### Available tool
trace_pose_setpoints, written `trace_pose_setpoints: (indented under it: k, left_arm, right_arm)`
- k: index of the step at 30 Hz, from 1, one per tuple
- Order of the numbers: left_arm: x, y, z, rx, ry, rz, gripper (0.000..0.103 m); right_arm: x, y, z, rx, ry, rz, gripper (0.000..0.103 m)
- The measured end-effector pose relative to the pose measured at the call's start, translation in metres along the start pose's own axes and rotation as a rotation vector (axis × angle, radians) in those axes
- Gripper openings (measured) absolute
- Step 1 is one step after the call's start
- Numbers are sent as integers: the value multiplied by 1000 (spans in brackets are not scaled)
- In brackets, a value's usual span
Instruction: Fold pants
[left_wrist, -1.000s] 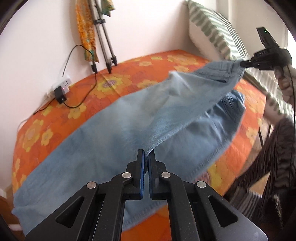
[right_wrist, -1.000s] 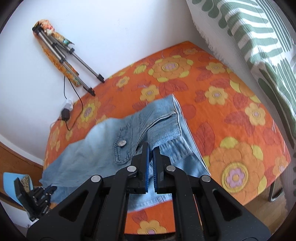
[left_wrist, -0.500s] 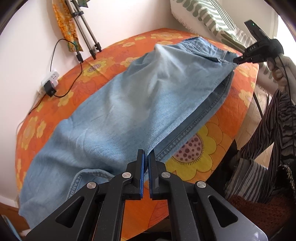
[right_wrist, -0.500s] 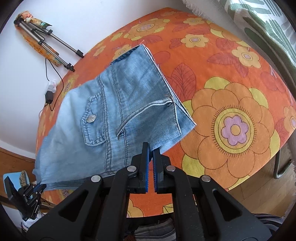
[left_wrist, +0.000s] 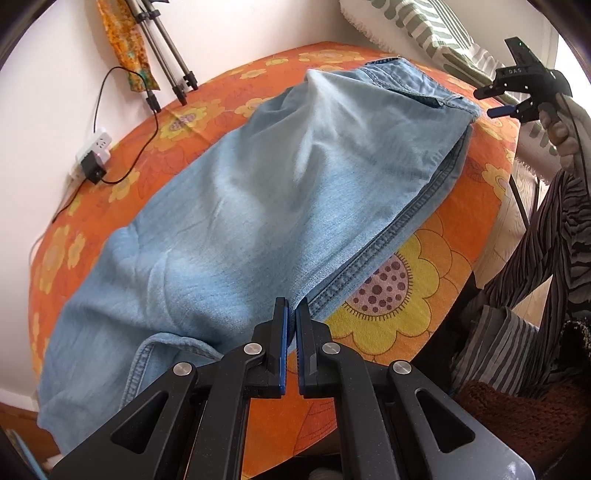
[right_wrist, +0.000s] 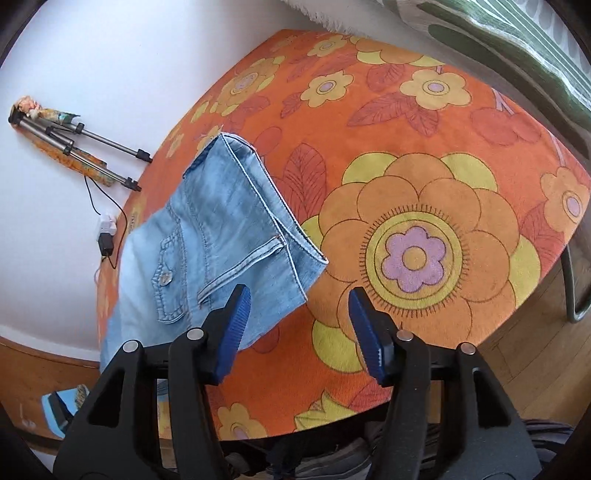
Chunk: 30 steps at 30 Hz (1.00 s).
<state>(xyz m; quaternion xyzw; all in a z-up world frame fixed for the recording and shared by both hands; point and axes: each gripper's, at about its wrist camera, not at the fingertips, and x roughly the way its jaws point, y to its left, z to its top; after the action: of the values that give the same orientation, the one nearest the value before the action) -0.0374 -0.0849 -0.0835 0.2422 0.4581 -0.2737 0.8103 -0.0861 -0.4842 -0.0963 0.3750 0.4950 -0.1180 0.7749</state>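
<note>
The jeans (left_wrist: 280, 192) lay folded lengthwise across the orange flowered bedspread (left_wrist: 399, 295), one half over the other, w/ the waistband end (right_wrist: 258, 206) toward the striped pillow (left_wrist: 424, 29) & the leg end running off to the far left side of the bed. In the right wrist view a back pocket w/ a metal button (right_wrist: 164, 278) faced up, and the waistband corner sat flat on the cover near a big orange flower. The left gripper (left_wrist: 291, 314) had its jaws pressed together on the seamed near edge of the denim, approx. mid-thigh, holding it just over the bedspread. The right gripper (right_wrist: 299, 295) had just been opening; its blue pads (right_wrist: 236, 321) stood apart w/ nothing pinched between them, the left pad over the jeans' corner, the other over bare cover. In the left wrist view that gripper hung just past the waistband, a hand (left_wrist: 561, 129) gripping it. Tripod legs (left_wrist: 170, 70) leaned on the white wall, w/ a power strip & black plug (left_wrist: 94, 162) beside them. A striped sleeve (left_wrist: 546, 229) showed at right.
</note>
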Motion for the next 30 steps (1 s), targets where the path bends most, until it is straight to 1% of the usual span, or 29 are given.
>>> trace_pose_setpoints:
  k: [3, 6, 9, 11, 12, 13, 15, 16, 17, 18, 20, 21, 23, 28, 29, 30]
  left_arm:
    - [-2, 1, -1, -14, 5, -6, 6]
    - [-5, 3, -3, -19, 5, -6, 7]
    - [-12, 7, -5, -41, 3, -13, 8]
    - [-18, 13, -5, -69, -8, -32, 8]
    - [-23, 17, -5, -88, -25, -37, 8]
    - [-29, 22, -5, -107, -42, -40, 8]
    - [-41, 32, -2, -150, -83, -58, 8]
    - [-47, 37, -1, -166, -101, -55, 8]
    - [-50, 40, 0, -174, -114, -45, 9]
    - [-52, 43, 2, -179, -125, -28, 9]
    - [-50, 51, 6, -195, -138, 1, 9]
    - [-46, 56, 9, -217, -146, 1, 9]
    - [-38, 63, 13, -254, -159, -9, 9]
    - [-18, 64, 21, -299, -182, -49, 9]
    - [-15, 63, 22, -302, -181, -54, 9]
    - [-12, 60, 24, -298, -180, -60, 9]
  right_arm:
    - [9, 1, -3, 6, 8, 30, 58]
    - [21, 9, -7, -18, 16, 8, 58]
    - [23, 14, -10, -25, -21, 2, 61]
    - [25, 16, -10, -15, -33, 27, 60]
    - [26, 18, -11, -23, -44, 30, 55]
    - [28, 21, -11, -30, -44, 31, 54]
    - [30, 25, -14, -58, -67, 1, 42]
    - [30, 27, -14, -72, -78, -8, 33]
    - [31, 27, -14, -77, -75, 2, 14]
    - [36, 26, -13, -69, -45, 30, 14]
    - [37, 25, -12, -65, -48, 35, 13]
    - [35, 27, -11, -79, -54, 32, 12]
    - [25, 36, -9, -108, -84, 30, 11]
    - [-24, 74, 2, -260, -204, -21, 11]
    - [-29, 76, 4, -261, -201, -16, 11]
    - [-30, 75, 8, -235, -170, 6, 11]
